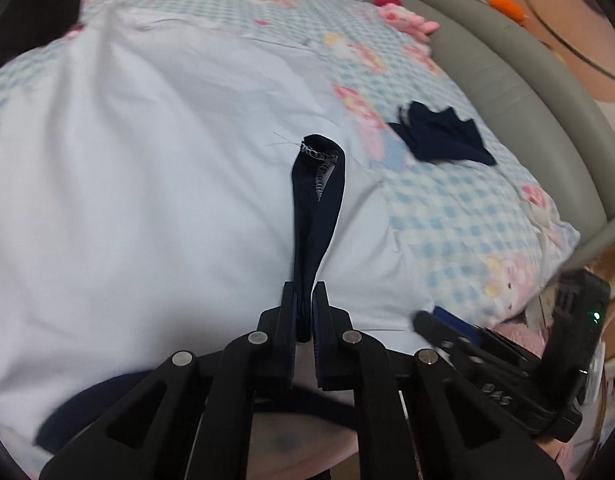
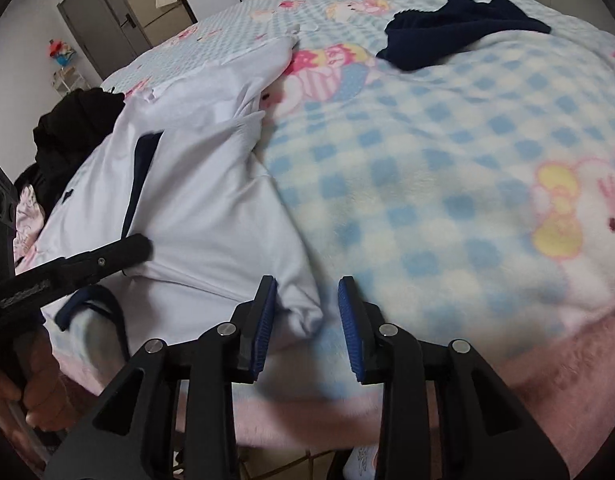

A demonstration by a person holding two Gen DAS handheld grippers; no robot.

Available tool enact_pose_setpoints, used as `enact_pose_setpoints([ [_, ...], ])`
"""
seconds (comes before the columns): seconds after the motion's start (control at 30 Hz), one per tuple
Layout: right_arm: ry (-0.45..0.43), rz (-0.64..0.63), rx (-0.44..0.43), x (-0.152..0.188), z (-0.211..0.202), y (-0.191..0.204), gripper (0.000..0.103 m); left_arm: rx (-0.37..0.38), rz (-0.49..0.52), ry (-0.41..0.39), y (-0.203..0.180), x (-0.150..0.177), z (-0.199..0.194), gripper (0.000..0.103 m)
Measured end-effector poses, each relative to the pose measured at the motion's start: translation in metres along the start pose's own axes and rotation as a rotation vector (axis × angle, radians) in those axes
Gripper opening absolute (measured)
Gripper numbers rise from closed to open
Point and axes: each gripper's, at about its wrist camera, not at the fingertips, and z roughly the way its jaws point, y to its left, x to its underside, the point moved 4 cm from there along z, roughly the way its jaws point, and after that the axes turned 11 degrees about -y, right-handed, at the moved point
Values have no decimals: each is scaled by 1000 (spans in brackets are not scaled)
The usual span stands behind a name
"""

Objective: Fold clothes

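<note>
**Navy trim pinched by the left gripper, a white corner between the open right jaws**

A white garment (image 1: 147,184) with navy trim is spread over a bed covered by a checked blanket (image 2: 447,184). The left gripper (image 1: 305,300) is closed on a navy band (image 1: 317,200) of that garment; the band is seen standing up ahead of the jaws as a narrow loop, its stitched inner edge turned outward. The right gripper (image 2: 307,320) is held open, with a loose white corner (image 2: 303,312) lying just ahead of and partly between its blue pads (image 2: 265,320), nearer the left pad. No grip on that corner is shown.

A small dark navy piece (image 2: 459,28) is seen well ahead of the right gripper, apart from the white garment, and a black heap (image 2: 71,128) lies far to its left. How far the folding has gone cannot be settled from this view.

Several risks are judged likely. Only a thin band is held on the left, so the cloth could slip out if it is pulled hard, or the trim could twist further. If the right jaws are shut here, blanket pile could be caught along with the corner, and the blanket would be dragged. An uneven lift between the two sides would leave a skewed crease.
</note>
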Motion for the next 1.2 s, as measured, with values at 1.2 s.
enact_pose_setpoints([
  [1.2,59,-138,-180,-275,290,52,51,-66,82,-95,260,-318,97,30],
])
